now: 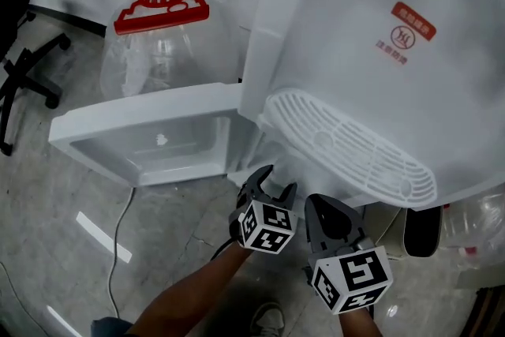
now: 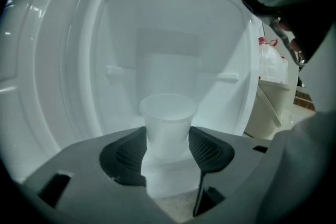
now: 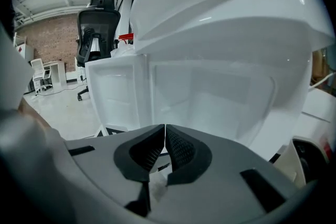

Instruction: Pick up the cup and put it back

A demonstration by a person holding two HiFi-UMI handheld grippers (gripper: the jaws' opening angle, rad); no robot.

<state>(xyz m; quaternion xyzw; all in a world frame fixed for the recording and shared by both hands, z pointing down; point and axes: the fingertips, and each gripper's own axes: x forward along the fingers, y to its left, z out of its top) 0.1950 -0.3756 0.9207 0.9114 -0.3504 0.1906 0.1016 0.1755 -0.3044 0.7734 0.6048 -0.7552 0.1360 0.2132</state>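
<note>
A translucent white plastic cup [image 2: 167,126] stands upright between the dark pads of my left gripper [image 2: 167,148], which press on its two sides. Behind it is the white inner compartment [image 2: 168,44] of the water dispenser. In the head view the left gripper [image 1: 276,181] reaches under the white dispenser body [image 1: 379,51], beside its open door [image 1: 150,140]; the cup is hidden there. My right gripper [image 1: 331,214] hovers just right of the left one. Its pads [image 3: 178,150] meet with nothing between them, pointing at the dispenser front [image 3: 220,81].
A large clear water bottle [image 1: 162,35] with a red cap stands behind the open door. An office chair base [image 1: 24,67] is at far left, and a cable [image 1: 118,241] runs over the tiled floor. A plastic bag [image 2: 270,63] hangs right of the dispenser.
</note>
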